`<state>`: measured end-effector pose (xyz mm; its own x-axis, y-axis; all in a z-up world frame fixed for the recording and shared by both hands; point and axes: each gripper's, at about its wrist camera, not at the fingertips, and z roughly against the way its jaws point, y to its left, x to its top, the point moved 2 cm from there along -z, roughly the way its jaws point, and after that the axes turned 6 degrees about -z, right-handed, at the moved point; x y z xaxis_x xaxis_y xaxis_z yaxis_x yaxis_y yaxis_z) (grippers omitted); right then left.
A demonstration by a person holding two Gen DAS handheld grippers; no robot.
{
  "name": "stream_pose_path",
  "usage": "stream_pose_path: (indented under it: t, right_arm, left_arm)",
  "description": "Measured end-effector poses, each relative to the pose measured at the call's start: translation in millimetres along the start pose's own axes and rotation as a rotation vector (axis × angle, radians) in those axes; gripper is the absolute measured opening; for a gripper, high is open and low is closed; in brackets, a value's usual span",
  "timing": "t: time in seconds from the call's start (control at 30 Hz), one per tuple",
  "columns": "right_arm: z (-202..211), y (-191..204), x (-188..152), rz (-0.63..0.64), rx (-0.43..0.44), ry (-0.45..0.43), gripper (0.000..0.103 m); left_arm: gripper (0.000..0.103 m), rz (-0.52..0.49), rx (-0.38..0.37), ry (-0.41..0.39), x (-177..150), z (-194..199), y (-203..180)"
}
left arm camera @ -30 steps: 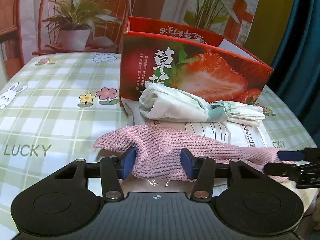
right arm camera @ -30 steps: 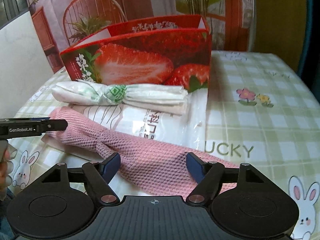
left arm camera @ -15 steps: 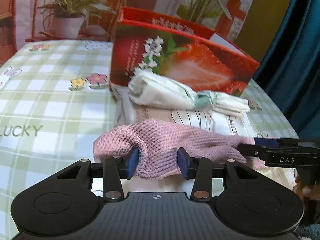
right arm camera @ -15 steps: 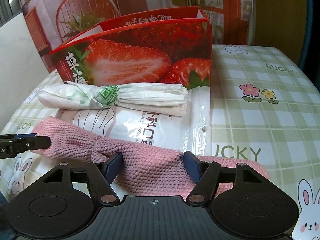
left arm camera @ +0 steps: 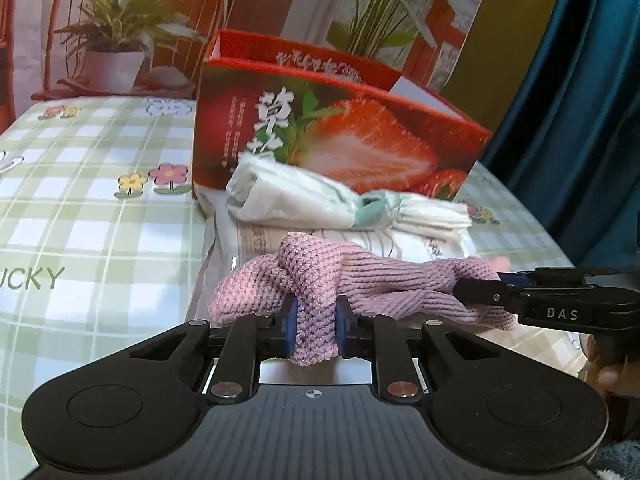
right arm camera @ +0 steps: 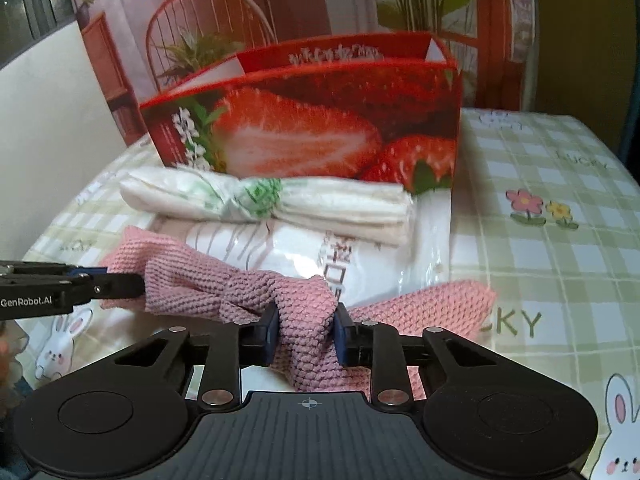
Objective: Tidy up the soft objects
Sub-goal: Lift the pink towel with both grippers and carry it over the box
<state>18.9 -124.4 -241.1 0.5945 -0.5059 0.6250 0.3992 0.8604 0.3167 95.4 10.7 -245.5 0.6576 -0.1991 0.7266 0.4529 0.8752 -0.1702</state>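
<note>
A pink knitted cloth (left arm camera: 360, 280) lies stretched across the front of a white plastic packet (left arm camera: 400, 244). My left gripper (left arm camera: 314, 326) is shut on the cloth's left end, with a fold bunched between its blue pads. My right gripper (right arm camera: 305, 330) is shut on the same pink cloth (right arm camera: 248, 284) near its right end. Each gripper shows in the other's view: the right one (left arm camera: 476, 288) and the left one (right arm camera: 120, 282). A rolled white cloth with a green band (left arm camera: 340, 204) rests on the packet, also in the right wrist view (right arm camera: 272, 200).
An open red strawberry box (left arm camera: 340, 128) stands behind the pile, also in the right wrist view (right arm camera: 312, 120). The table has a green checked cloth (left arm camera: 92, 208) with flowers and rabbits. A dark blue curtain (left arm camera: 580, 120) hangs to the right.
Both grippers have closed on the pink cloth and bunched it between their pads. The cloth has lifted slightly and gathered into a rope shape.
</note>
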Motion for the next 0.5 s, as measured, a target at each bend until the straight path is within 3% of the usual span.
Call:
stream_pose_path:
  t: [0.5]
  right_arm:
    - [41.1, 12.6, 34.2, 0.051, 0.037, -0.168, 0.024]
  left_arm:
    - [0.020, -0.098, 0.038, -0.170, 44.0, 48.3, -24.8]
